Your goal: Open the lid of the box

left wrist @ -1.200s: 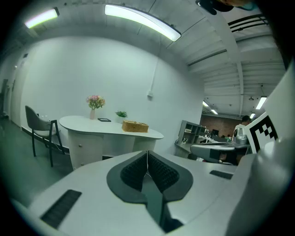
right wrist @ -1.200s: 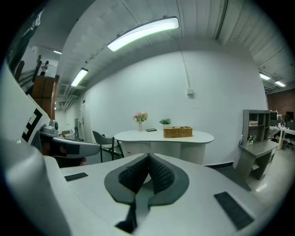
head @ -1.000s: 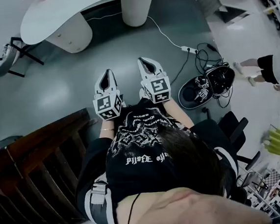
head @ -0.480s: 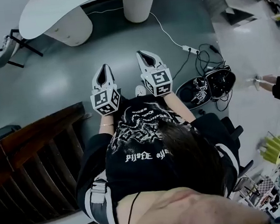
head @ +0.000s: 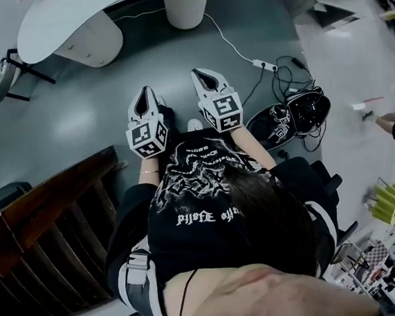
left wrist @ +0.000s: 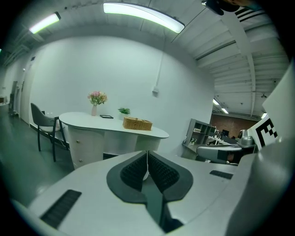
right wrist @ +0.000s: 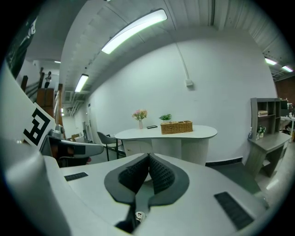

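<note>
Near the person's chest: left gripper and right gripper side by side above grey floor. Both jaws pressed together, nothing between them. Far ahead: wicker box on white surface, right of plant and flower vase.

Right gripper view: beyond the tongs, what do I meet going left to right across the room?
Grey chair → flower vase → flat dark item → wicker box → shelf unit. I left out the small green plant because it overlaps the box.
</note>
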### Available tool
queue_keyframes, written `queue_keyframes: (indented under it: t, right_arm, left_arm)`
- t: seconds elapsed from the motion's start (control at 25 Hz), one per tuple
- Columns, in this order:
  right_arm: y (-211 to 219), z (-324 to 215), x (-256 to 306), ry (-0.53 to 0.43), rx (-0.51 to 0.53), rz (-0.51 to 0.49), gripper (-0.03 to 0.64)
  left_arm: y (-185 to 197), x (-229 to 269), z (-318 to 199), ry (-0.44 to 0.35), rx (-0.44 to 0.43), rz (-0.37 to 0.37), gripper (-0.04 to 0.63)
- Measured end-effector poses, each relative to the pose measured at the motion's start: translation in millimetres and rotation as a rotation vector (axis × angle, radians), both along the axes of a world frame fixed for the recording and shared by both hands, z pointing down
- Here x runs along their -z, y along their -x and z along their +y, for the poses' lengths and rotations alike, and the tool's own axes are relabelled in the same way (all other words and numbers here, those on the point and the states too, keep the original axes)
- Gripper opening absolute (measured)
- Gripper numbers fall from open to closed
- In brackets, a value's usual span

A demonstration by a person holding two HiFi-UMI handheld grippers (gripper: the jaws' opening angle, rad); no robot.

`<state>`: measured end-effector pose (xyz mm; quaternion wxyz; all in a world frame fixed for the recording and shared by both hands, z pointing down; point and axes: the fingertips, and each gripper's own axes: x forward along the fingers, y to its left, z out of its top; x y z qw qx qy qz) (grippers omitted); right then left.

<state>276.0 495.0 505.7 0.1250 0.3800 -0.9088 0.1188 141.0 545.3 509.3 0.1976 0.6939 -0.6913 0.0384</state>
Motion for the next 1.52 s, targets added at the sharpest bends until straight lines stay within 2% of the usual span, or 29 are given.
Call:
queue_keyframes:
  t: [0.24, 0.52, 1.08, 1.36, 1.52]
  right_arm:
    - [15, -33, -1, 0.008, -0.052, 0.008, 0.025]
    - [47, -98, 4, 0.017, -0.120, 0.037, 0.026]
    - [141, -207, 8, -0.013, -0.187, 0.082, 0.026]
    - [180, -245, 11, -0.018, -0.227, 0.089, 0.026]
    - [182, -261, 11, -0.012, -0.269, 0.091, 0.026]
  left_arm:
    - [21, -3, -46, 0.006, -0.047, 0.012, 0.027]
    - [60, 1, -120, 0.006, -0.115, 0.009, 0.026]
    - [156, 0, -244, -0.005, -0.206, 0.010, 0.026]
    - [184, 2, -293, -0.009, -0.279, 0.024, 0.026]
    - [192, 3, -313, -0.007, -0.302, 0.024, 0.027]
